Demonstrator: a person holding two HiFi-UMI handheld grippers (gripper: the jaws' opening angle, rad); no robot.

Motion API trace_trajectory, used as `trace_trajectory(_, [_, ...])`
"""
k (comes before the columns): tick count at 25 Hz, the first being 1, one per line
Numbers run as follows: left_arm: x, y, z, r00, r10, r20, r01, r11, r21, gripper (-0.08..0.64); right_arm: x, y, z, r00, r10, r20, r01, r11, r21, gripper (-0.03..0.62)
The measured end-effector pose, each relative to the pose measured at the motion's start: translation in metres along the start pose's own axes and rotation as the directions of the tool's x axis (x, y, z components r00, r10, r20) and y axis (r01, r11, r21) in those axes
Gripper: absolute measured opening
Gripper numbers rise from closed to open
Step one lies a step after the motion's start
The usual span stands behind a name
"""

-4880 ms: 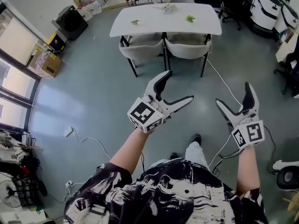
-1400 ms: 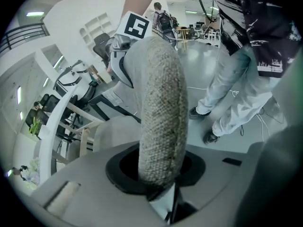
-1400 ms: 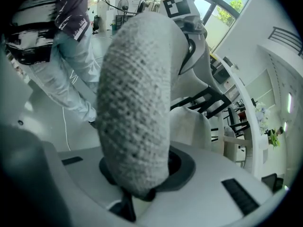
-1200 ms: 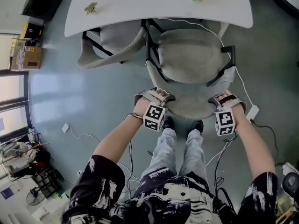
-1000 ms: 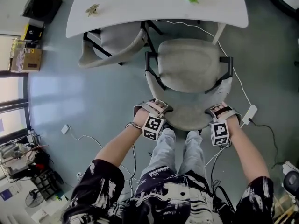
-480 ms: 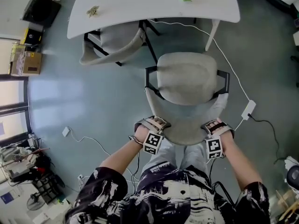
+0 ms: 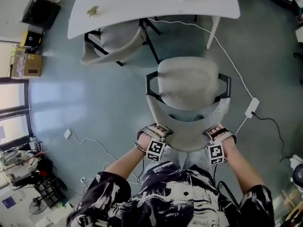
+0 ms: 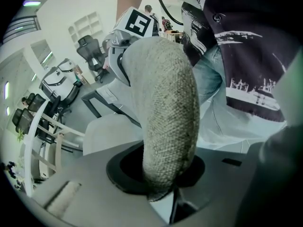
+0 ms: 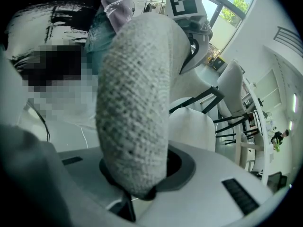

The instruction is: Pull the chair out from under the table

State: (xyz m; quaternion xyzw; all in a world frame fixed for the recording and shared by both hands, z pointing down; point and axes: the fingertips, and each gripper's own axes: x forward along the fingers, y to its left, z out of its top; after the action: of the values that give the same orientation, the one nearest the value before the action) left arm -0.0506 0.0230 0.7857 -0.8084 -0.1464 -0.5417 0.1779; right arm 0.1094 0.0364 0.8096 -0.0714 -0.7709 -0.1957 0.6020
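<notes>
– Now, where is the grey fabric armchair with black frame (image 7: 188,86)?
– Centre of the head view, seat clear of the white oval table (image 7: 142,4) that runs along the top edge. Its backrest is nearest me, low in the frame.
– And the left gripper (image 7: 158,132)?
– My jaws are clamped on the left end of the woven backrest rim (image 8: 165,103), which fills the left gripper view.
– The right gripper (image 7: 214,134)?
– Likewise closed on the right end of the same rim.
– Anything else?
– A second grey chair (image 7: 111,44) sits tucked under the table, upper left. A white cable (image 7: 232,63) crosses the floor at right.
</notes>
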Motion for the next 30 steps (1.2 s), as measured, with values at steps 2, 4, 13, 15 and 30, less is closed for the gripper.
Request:
trace_trajectory(2, [0.001,0.0,0.001,1.0,-0.005,0.005,0.005,1.0,0.009,0.083,0.001,0.001,0.0,1.0,-0.009,-0.002,0.009,1.0,-0.009,0.073])
trace_trajectory(4, [0.004,-0.002,0.002,1.0,-0.014,0.019,0.014,1.0,0.011,0.104,0.004,0.008,-0.001,1.0,-0.003,-0.011,0.003,1.0,-0.026,0.118])
trace_trajectory(13, [-0.049,0.001,-0.042,0.99,0.138,0.009,-0.131,0.958,-0.253,0.156,-0.059,0.024,-0.015,1.0,-0.029,0.006,0.028,0.993,0.111,0.291])
trace_trajectory(15, [-0.083,0.01,-0.061,0.979,0.204,-0.022,-0.2,0.926,-0.321,0.137,-0.098,0.01,-0.027,0.997,-0.082,0.006,0.078,0.969,0.235,0.291])
trace_trajectory(30, [-0.418,0.308,0.04,0.354,0.889,0.292,-0.39,0.424,-0.817,0.081,-0.435,-0.359,-0.017,0.384,-0.907,0.174,0.29,0.297,0.91,0.225])
